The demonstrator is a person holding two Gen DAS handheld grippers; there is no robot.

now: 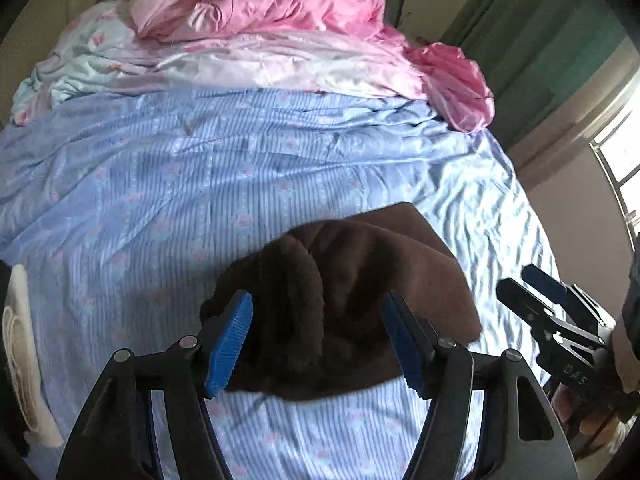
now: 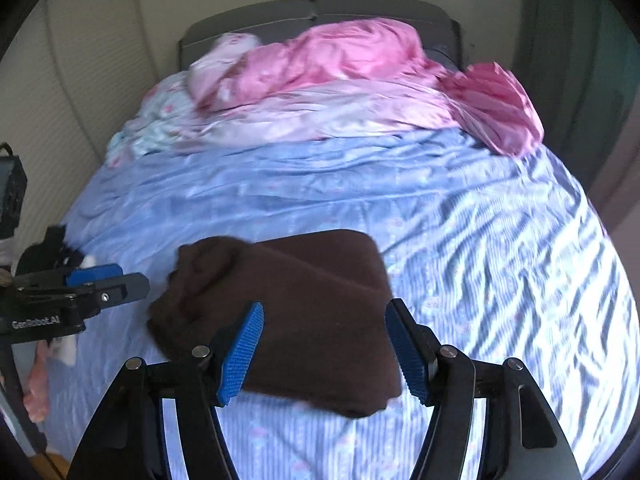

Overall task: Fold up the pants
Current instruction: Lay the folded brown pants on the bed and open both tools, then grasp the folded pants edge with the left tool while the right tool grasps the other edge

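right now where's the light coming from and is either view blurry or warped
Left wrist view: daylight enters through the window at right, glaring on the blue striped sheet; the brown pants look soft with slight motion blur. Right wrist view: the same sheet has blown-out streaks, the pink bedding is smeared. Both views show fisheye bulging and dark corners.

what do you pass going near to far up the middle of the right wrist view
right gripper with blue ribbed pads, open → folded dark brown pants → wrinkled light blue striped bedsheet → pale pink satin sheet → bright pink bunched blanket → dark grey headboard
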